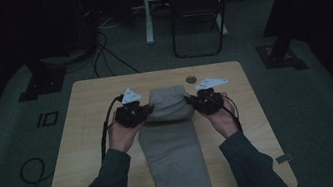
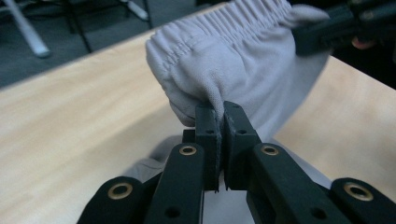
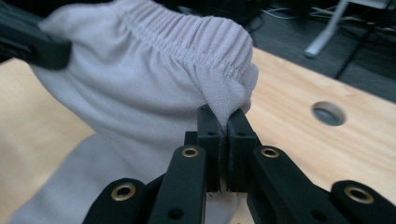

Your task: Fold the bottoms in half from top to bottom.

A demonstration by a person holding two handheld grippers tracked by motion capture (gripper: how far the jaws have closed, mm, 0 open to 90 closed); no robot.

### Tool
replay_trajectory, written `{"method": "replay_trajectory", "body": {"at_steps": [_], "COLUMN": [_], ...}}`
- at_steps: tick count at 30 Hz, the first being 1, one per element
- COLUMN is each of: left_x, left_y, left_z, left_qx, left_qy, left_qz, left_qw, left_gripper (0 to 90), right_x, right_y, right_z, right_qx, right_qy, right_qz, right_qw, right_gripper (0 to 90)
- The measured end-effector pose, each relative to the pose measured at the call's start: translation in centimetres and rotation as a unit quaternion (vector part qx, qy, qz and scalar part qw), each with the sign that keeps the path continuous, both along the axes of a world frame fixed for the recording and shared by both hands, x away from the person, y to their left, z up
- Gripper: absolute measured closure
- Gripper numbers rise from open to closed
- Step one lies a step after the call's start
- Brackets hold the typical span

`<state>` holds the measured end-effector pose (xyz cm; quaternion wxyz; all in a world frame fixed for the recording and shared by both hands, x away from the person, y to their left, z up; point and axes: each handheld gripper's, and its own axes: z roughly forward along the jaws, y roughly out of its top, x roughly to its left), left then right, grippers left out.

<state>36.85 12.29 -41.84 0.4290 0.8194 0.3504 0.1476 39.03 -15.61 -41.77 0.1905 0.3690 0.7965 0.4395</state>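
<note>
Left claw (image 2: pixel 218 114) and right claw (image 3: pixel 223 119) clenched on grey garment's (image 1: pixel 171 123) seemingly raised waistband corners

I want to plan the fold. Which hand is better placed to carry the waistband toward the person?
Neither clearly: left gripper and right gripper each pinch a waistband corner of the grey trousers, lifted symmetrically.

a: what do the right gripper (image 3: pixel 223 122)'s black jaws hold?

b: a pinch of the grey garment (image 3: pixel 140 88), just beside its gathered elastic waistband (image 3: pixel 187 39). jaws pressed together on the cloth.

a: and the rest of it?

b: it hangs lifted, draping down to the wooden table (image 3: pixel 299 154). another black gripper (image 3: pixel 32 44) grips the far edge at upper left. a round hole (image 3: pixel 328 113) sits in the tabletop to the right.
</note>
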Motion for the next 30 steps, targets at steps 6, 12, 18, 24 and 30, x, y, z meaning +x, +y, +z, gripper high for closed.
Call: {"method": "replay_trajectory", "body": {"at_steps": [6, 12, 18, 24, 30], "left_x": [-2.9, -3.4, -4.3, -4.0, -1.5], "left_y": [0.2, 0.4, 0.0, 0.1, 0.4], "left_z": [-4.3, -8.7, -11.6, -12.3, -12.6], "left_qx": [0.027, 0.031, 0.044, 0.043, 0.028], "left_qy": [0.037, 0.092, 0.127, 0.117, 0.105], "left_qz": [-0.015, -0.010, -0.012, -0.003, 0.024], "left_qw": [0.9988, 0.9952, 0.9908, 0.9922, 0.9938], "left_gripper": [85.8, 85.8, 85.8, 85.5, 85.5], "right_x": [-3.3, -4.7, -6.1, -6.1, -3.9], "right_y": [-0.1, 0.4, 0.8, 0.9, 1.3], "right_z": [-3.3, -7.6, -11.5, -12.4, -12.6], "right_qx": [-0.033, -0.051, -0.063, -0.059, -0.048], "right_qy": [0.037, 0.087, 0.135, 0.134, 0.129], "right_qz": [0.043, 0.057, 0.058, 0.054, 0.039], "right_qw": [0.9979, 0.9933, 0.9871, 0.9877, 0.9897], "right_gripper": [87.8, 87.7, 87.4, 86.9, 86.9]}}
